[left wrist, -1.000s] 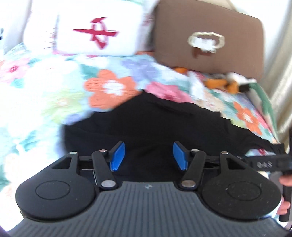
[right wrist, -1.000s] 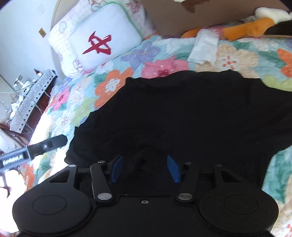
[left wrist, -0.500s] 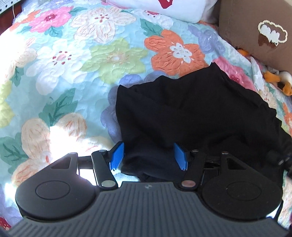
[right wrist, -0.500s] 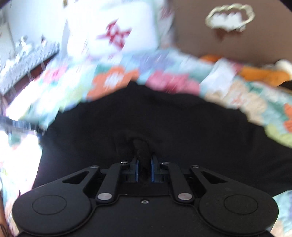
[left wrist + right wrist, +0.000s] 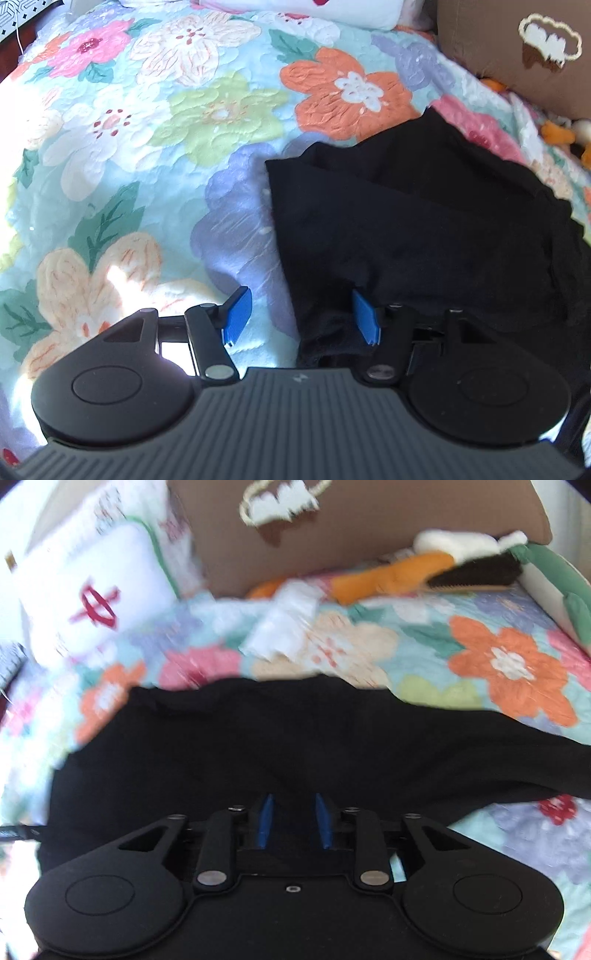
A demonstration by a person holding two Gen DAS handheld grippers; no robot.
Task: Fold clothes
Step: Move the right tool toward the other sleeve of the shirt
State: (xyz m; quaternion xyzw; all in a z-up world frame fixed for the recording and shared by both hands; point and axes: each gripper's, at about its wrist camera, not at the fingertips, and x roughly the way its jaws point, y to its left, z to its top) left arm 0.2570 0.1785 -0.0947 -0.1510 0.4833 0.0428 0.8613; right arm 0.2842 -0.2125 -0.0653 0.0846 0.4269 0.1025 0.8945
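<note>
Your black garment (image 5: 424, 229) lies rumpled on the floral quilt (image 5: 155, 155) of the bed, its near corner by the left claw (image 5: 301, 314). Half a second ago your right claw (image 5: 293, 821) pinched a ridge of the cloth; its jaws have just been opening and now stand apart over it, gripping nothing. Your left claw, open as before, now straddles the garment's edge, so that corner looks like your next pick.
</note>
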